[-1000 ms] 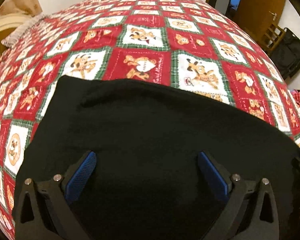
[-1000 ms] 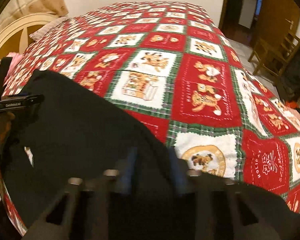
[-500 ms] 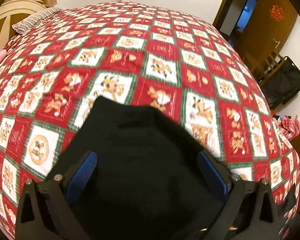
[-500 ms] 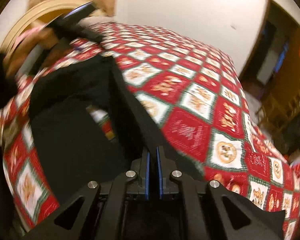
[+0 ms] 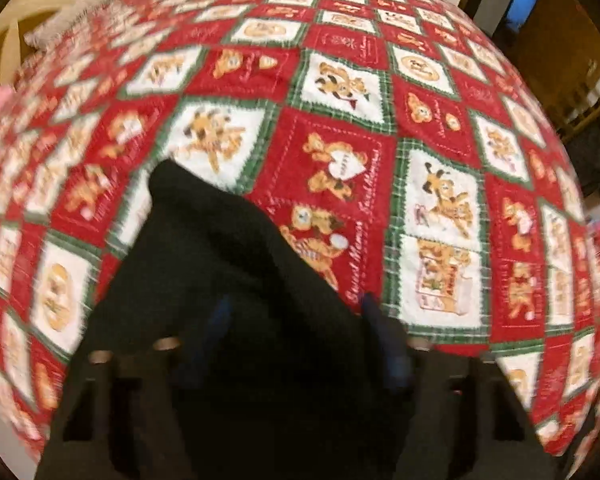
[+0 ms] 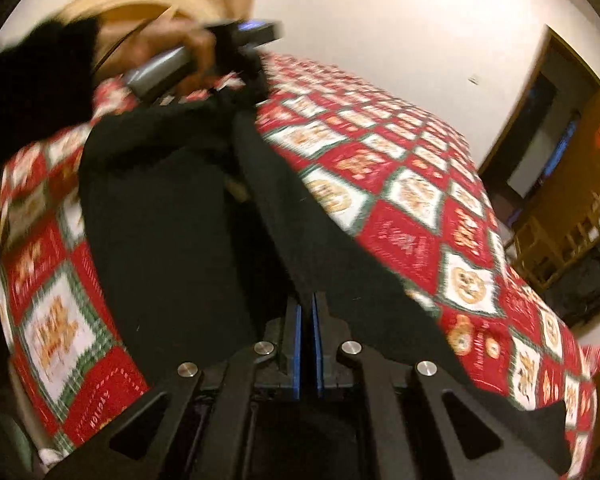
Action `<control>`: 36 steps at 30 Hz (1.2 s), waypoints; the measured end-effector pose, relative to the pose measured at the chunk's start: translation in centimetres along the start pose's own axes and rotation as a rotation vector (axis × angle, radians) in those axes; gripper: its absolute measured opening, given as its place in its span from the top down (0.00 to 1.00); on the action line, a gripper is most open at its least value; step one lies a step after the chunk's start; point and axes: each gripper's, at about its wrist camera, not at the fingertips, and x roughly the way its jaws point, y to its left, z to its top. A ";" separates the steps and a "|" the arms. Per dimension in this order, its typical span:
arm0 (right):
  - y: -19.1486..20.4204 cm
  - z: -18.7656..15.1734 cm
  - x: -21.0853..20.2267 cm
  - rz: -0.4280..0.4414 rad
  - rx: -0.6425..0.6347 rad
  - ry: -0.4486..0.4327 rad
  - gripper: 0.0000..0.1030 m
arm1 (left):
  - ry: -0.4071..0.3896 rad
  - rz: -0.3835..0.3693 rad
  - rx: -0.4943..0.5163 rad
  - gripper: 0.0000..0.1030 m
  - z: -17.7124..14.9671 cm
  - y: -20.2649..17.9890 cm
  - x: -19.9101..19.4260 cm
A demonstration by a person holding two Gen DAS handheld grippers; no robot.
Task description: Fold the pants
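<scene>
L wrist view: black pants (image 5: pixel 220 280) lie on the red Christmas quilt (image 5: pixel 440 200), bunched under and between the left gripper (image 5: pixel 296 340) fingers; a peak of cloth runs up-left from them. Fingers apart but closing, fabric in the gap; frame too blurred to say if the pads bite yet. Gripper points steeply down onto the cloth.

R wrist view: right gripper (image 6: pixel 306 344) blue pads together, clamped on a pants edge (image 6: pixel 320 248). From the pads a taut dark band runs away up-left toward the other hand (image 6: pixel 172 56) holding its gripper at the far end. So the long axis runs from R fingers to L gripper, stretched between the two. Rest of the garment lies left of the band on the quilt, w/ a small gap of bedding showing between layers.

Judgement: both ends nearly secured; R already has its end, L is the one to finish. Next move prob. hinges on carrying that band across while keeping it taut.
</scene>
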 end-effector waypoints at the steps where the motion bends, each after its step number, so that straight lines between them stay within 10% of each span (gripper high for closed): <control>1: -0.7 0.2 -0.3 -0.001 0.030 -0.008 0.96 | -0.010 -0.073 -0.015 0.76 -0.3 0.6 -0.2; 13: 0.2 -0.3 -5.8 0.094 0.051 -0.050 0.96 | -0.327 -0.397 -0.087 0.89 -8.4 7.1 -10.3; 21: 2.6 -3.5 -5.3 0.183 -0.008 0.052 0.96 | -0.431 -0.348 -0.122 0.89 -16.4 10.8 -11.4; 36: 4.9 -6.3 -2.7 0.202 -0.048 0.147 0.95 | -0.351 -0.082 -0.074 0.87 -20.0 13.1 -7.1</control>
